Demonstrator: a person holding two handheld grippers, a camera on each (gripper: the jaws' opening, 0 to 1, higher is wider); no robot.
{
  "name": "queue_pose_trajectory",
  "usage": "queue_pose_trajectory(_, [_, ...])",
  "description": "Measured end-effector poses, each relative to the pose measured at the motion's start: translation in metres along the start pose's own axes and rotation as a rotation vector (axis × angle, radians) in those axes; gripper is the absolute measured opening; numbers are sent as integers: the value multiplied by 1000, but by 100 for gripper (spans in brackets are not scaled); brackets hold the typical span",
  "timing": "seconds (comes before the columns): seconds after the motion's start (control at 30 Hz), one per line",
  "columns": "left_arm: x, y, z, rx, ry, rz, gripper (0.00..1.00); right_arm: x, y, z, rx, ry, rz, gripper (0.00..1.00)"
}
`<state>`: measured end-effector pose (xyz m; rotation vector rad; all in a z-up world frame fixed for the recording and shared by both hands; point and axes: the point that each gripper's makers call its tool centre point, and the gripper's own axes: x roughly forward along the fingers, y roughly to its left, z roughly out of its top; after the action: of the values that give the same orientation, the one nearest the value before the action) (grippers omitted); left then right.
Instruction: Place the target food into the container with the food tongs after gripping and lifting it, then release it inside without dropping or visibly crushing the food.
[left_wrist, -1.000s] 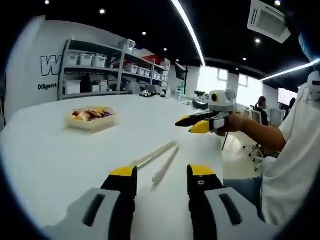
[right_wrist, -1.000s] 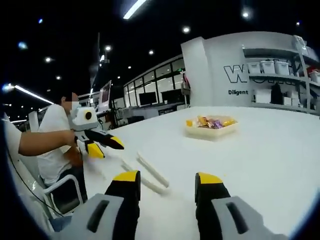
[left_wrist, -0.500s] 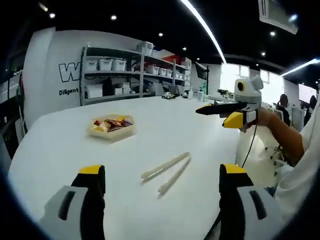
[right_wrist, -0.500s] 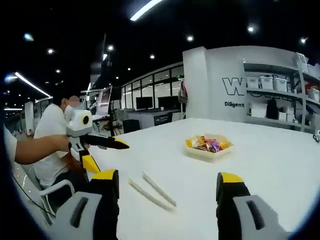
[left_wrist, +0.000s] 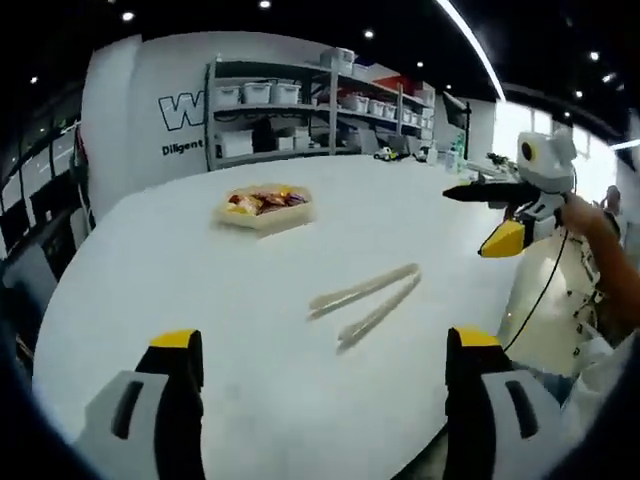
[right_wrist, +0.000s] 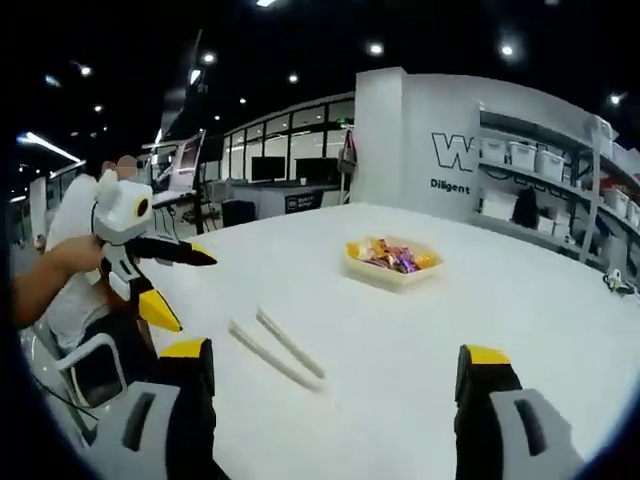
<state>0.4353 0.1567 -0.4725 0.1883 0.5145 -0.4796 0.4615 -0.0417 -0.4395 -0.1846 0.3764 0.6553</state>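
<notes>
Pale food tongs (left_wrist: 365, 300) lie flat on the white table (left_wrist: 180, 290), just ahead of my left gripper (left_wrist: 320, 345), whose jaws stand wide open and hold nothing. A shallow tray-like container (left_wrist: 265, 207) with colourful wrapped food sits farther back. In the right gripper view the tongs (right_wrist: 275, 345) lie ahead and left of my right gripper (right_wrist: 335, 352), also wide open and holding nothing; the container (right_wrist: 390, 262) is beyond them. The right gripper (left_wrist: 485, 215) hangs open over the table's right edge; the left gripper (right_wrist: 185, 290) shows open at the left.
Metal shelves (left_wrist: 300, 110) with white bins stand against the wall behind the table. The table's curved edge (right_wrist: 175, 340) runs near a white chair (right_wrist: 85, 360) where the person sits. A sleeve and hand (left_wrist: 600, 230) hold the right gripper.
Both grippers' jaws have spread from narrow to wide open. Both cameras shifted, so the tongs and container sit a little differently in each view; the things on the table have not moved.
</notes>
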Motion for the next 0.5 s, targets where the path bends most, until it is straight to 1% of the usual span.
queue_pose_trajectory(0.03, [1,2,-5,63,22,18,99,0,0,-3,3,9,-1,100])
queue_pose_trajectory(0.07, [1,3,-6,92,30,29,99,0,-1,-5,8,12,-5,100])
queue_pose_trajectory(0.1, [0,4,-4,112,19,45,99,0,-1,-7,12,15,-4,100])
queue_pose_trajectory(0.13, [0,4,-2,111,8,47,99,-1,0,-7,22,17,-2,100])
queue_pose_trajectory(0.2, [-2,5,7,49,-35,35,99,-1,2,-8,49,9,9,100])
queue_pose_trajectory(0.23, [-4,5,10,18,-43,32,99,-1,4,-9,57,12,14,100])
queue_pose_trajectory(0.37, [-4,5,12,25,-52,37,99,-6,10,-12,33,11,12,100])
queue_pose_trajectory(0.43, [-4,3,9,10,-42,34,99,-7,10,-13,35,13,10,100])
queue_pose_trajectory(0.5, [-2,-1,5,9,-34,30,99,-9,7,-14,49,15,-13,100])
